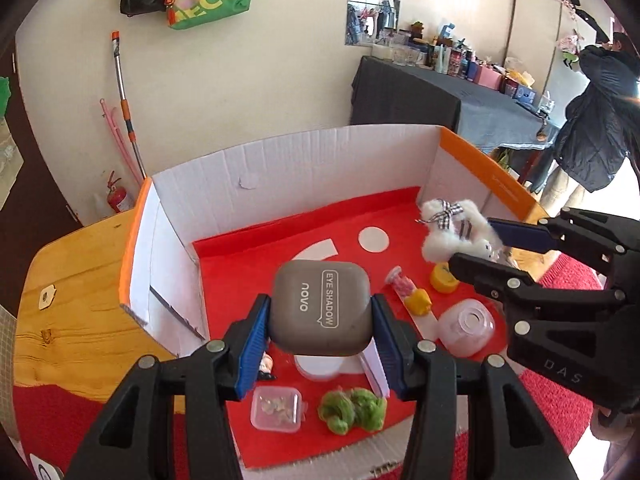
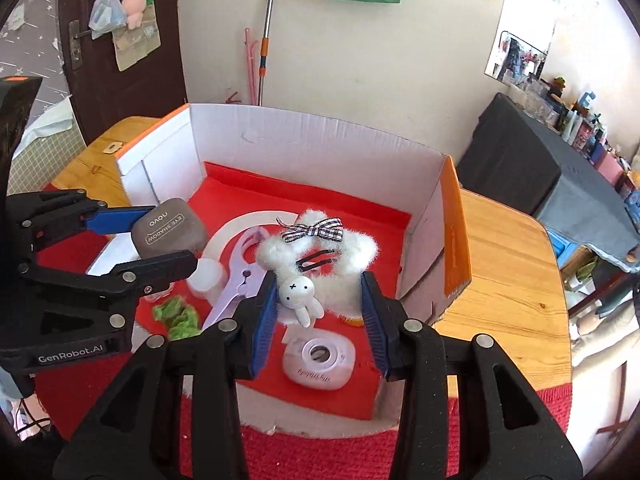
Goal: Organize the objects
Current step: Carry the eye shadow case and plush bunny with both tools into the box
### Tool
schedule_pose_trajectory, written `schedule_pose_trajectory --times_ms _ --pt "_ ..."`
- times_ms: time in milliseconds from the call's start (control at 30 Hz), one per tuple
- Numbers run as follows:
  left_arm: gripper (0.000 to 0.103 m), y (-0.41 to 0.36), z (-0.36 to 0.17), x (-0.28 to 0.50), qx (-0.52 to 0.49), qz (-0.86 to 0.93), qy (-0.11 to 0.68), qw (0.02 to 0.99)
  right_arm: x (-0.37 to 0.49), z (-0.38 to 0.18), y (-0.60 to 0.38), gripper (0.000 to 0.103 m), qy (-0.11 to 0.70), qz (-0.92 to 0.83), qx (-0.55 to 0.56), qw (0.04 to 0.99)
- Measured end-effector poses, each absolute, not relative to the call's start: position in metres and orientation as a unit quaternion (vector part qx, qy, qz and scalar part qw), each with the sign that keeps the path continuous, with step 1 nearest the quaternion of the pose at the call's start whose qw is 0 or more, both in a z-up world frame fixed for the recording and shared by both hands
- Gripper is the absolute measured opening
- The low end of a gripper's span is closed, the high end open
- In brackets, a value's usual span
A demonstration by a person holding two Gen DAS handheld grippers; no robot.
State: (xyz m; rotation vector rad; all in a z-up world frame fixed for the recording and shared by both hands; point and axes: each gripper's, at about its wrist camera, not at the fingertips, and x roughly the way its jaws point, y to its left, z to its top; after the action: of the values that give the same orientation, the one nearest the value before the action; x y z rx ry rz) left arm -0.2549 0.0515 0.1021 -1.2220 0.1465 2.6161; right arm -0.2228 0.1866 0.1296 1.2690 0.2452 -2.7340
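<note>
Now left gripper (image 1: 319, 330) jaws clamp eyeshadow case (image 1: 320, 307); right gripper (image 2: 319, 316) jaws hold fluffy white hair clip (image 2: 320, 258) above box (image 2: 304, 136).

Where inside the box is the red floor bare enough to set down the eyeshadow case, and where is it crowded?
Bare: the red floor along the white back wall, toward the left wall. Crowded: the near front, with the green fuzzy thing, clear plastic box, yellow cap and round white case.

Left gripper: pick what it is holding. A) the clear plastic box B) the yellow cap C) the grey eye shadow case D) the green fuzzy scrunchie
C: the left gripper has its blue pads pressed on both sides of the grey eye shadow case, lifted above the red floor of the box, while the green scrunchie lies below it.
</note>
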Motion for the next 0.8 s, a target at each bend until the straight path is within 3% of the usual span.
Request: schedule_pose_trajectory --times_ms 800 --pt "0.052 0.044 0.057 -0.34 -0.493 0.868 -0.022 0.062 -0.316 0.083 0.187 0.038 0.087 -0.847 0.525 0.009"
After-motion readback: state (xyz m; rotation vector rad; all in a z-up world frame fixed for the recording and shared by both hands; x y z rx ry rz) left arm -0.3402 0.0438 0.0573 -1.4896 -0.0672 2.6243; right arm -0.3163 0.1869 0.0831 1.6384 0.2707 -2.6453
